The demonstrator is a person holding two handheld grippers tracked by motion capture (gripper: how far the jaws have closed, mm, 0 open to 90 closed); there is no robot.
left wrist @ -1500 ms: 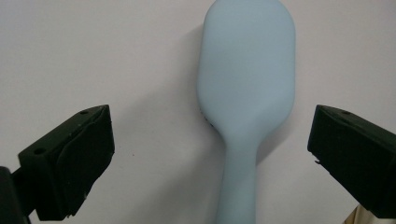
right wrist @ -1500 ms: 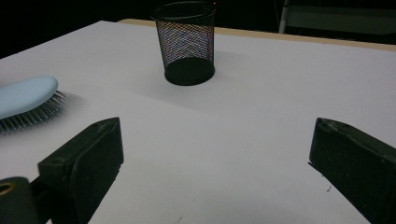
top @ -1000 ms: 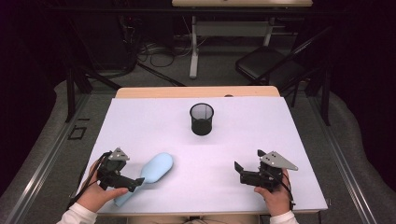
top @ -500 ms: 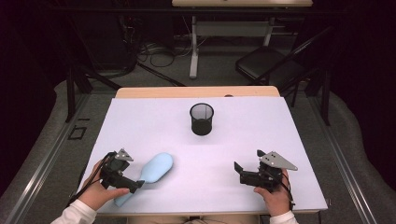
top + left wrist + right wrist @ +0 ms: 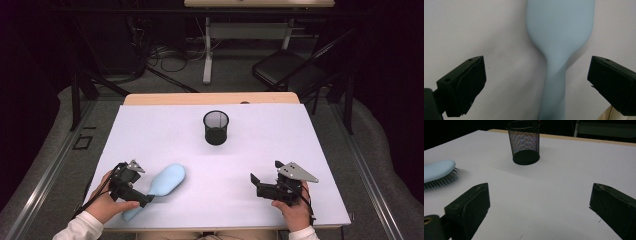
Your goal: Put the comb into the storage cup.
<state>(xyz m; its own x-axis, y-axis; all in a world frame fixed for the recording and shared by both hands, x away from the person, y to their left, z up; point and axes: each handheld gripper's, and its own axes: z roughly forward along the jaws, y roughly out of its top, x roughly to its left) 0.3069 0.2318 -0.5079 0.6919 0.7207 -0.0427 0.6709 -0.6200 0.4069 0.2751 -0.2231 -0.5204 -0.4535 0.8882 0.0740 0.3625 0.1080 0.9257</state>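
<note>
White covering spreads over the table, with a dim room of chairs and cables beyond its far edge. At the left gripper the two black jaws stand wide apart, one on each side of the pale blue hairbrush, and neither touches it; the handle runs up between them toward twelve o'clock in the left gripper view and widens into the smooth oval back of the head. From the high view the left gripper sits near the table's seven o'clock corner, and the hairbrush lies flat with its head pointing toward two o'clock, bristles down against the table. It looks like light, rigid plastic with a slick matte finish, so the narrow handle just below the neck seems the best place to close on; the broad curved head would likely slip from flat pads. The right gripper rests near five o'clock, jaws spread and holding nothing. Well apart, toward twelve o'clock at mid-table, stands the black mesh cup, upright and apparently empty.
</note>
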